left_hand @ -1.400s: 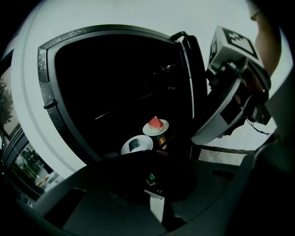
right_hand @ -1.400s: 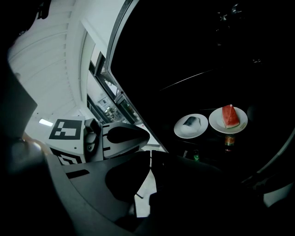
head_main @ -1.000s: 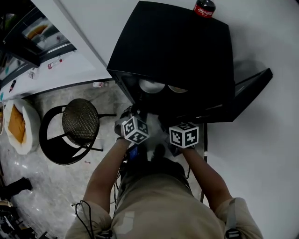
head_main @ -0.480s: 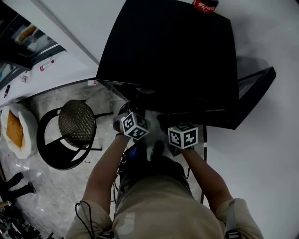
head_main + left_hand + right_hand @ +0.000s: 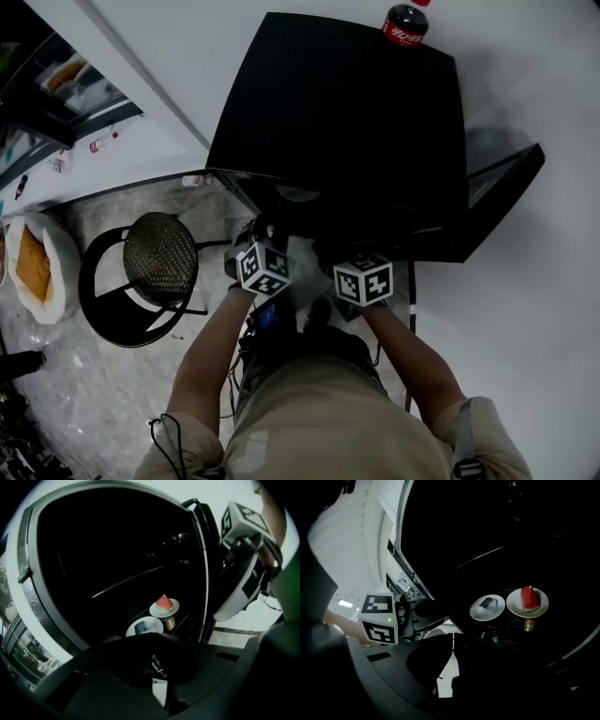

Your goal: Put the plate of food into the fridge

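Fridge (image 5: 347, 122): black, box-shaped, its interior dark.
Fridge door (image 5: 502, 192): swung open at the fridge's right side.
Stool (image 5: 159, 258): black frame with a round woven seat, on the floor to the left of the fridge.
Left gripper (image 5: 161, 667): held in front of the fridge opening, jaws together with nothing between them.
Right gripper (image 5: 453, 637): beside the left one in front of the fridge, jaws together and empty.
Plate of grey food (image 5: 477, 609): white, on a shelf inside the fridge, clear of both grippers.
Plate of watermelon (image 5: 515, 605): inside the fridge just beside the other plate, sitting on a can.
Bottle (image 5: 406, 23): red label, on top of the fridge at the back edge.
Can (image 5: 528, 625): small, inside the fridge under the plate of watermelon.
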Motion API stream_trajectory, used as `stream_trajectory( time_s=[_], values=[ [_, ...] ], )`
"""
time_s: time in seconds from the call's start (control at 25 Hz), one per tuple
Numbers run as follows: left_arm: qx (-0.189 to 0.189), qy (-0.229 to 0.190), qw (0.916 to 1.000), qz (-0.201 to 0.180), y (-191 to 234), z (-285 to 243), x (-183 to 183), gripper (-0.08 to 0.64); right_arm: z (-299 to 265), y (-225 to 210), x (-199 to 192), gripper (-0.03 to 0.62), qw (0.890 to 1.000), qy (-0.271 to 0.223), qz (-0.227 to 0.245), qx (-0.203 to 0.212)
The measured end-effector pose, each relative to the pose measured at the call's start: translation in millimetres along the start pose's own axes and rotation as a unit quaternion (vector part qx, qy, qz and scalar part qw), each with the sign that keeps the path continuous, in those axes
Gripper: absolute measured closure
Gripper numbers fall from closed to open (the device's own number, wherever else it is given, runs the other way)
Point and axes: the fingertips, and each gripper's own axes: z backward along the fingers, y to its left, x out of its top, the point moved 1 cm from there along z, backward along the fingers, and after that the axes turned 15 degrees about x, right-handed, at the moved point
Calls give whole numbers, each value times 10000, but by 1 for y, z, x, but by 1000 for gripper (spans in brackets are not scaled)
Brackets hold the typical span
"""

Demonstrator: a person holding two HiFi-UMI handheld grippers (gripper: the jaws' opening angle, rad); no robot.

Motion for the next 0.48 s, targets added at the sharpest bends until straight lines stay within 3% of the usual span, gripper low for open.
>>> stream_trajectory(
  time_s=[0.28,0.48],
  values=[
    [-127,-152,9998,60,-7,27,17,549,11,20,12,566,9993,-123,296,213],
    [9,-329,9993,201,-6,44,34,549,23,32,20,566,9979,-296,490,292]
  ],
)
